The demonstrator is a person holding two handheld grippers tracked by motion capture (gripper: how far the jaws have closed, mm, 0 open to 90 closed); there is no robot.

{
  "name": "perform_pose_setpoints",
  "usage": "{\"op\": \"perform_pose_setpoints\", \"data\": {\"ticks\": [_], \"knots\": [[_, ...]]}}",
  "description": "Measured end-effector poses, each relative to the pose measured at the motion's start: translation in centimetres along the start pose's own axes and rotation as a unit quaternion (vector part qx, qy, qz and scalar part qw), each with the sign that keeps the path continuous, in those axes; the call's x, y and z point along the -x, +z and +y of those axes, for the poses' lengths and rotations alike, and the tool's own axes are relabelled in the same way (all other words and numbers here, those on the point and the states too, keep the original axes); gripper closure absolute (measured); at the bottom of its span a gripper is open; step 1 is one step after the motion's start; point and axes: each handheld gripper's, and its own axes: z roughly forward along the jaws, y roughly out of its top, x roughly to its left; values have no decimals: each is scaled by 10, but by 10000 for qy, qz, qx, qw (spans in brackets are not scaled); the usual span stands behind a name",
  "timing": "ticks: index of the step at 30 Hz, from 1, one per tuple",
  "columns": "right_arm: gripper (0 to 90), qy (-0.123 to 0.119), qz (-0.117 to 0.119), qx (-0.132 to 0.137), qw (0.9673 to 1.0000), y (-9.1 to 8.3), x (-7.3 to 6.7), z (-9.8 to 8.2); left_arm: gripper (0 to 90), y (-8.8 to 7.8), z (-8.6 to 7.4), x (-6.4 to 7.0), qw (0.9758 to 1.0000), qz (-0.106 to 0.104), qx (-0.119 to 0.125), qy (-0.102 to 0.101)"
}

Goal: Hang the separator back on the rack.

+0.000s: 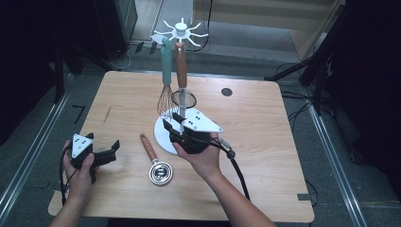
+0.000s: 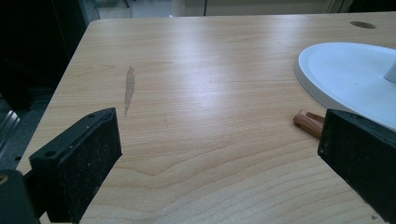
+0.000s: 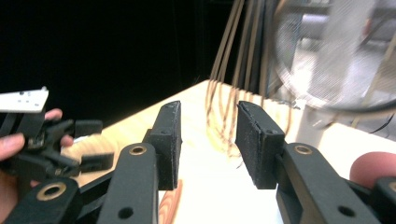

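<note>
Roughly, line by line
Work in hand: utensils go on or off the white stand point(image 1: 165, 135); a whisk point(image 1: 165, 97) and a sieve point(image 1: 183, 98) hang from its top hooks, and a wooden-handled ladle point(image 1: 156, 163) lies flat on the table point(image 1: 265, 142) just in front of the stand's base
Key relation: the ladle lies in front of the stand and to the left of the right gripper point(image 1: 182, 128), which sits low over the base below the hanging sieve
Long axis: the ladle's handle points back toward the stand, its bowl toward the person
Nearer hand: the right, I judge; the left gripper point(image 1: 105, 153) rests well off to the left of the stand
Right gripper state: jaws parted with nothing between them; in the right gripper view point(image 3: 208, 140) the whisk wires hang beyond the gap
Left gripper state: spread wide and empty point(image 2: 215, 154)
Hard to make out: the sieve mesh is blurred in the right gripper view; the left gripper view cuts off the ladle except its handle tip point(image 2: 308, 121)
</note>
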Motion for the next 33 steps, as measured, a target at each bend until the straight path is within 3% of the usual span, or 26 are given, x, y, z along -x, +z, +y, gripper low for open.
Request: {"op": "perform_pose_setpoints", "data": {"ticks": [9, 15, 25, 33], "knots": [[623, 55, 212, -425, 9989, 19, -15, -26, 0, 0, 0, 0, 10000, -3, -15, -4], [722, 145, 322, -843, 9958, 34, -22, -44, 0, 0, 0, -1, 10000, -17, 4, -11], [733, 349, 398, -1393, 9888, 57, -29, -68, 0, 0, 0, -1, 10000, -27, 7, -18], [772, 549, 419, -1954, 9783, 70, -32, -85, 0, 0, 0, -2, 10000, -36, -1, -48]]}}
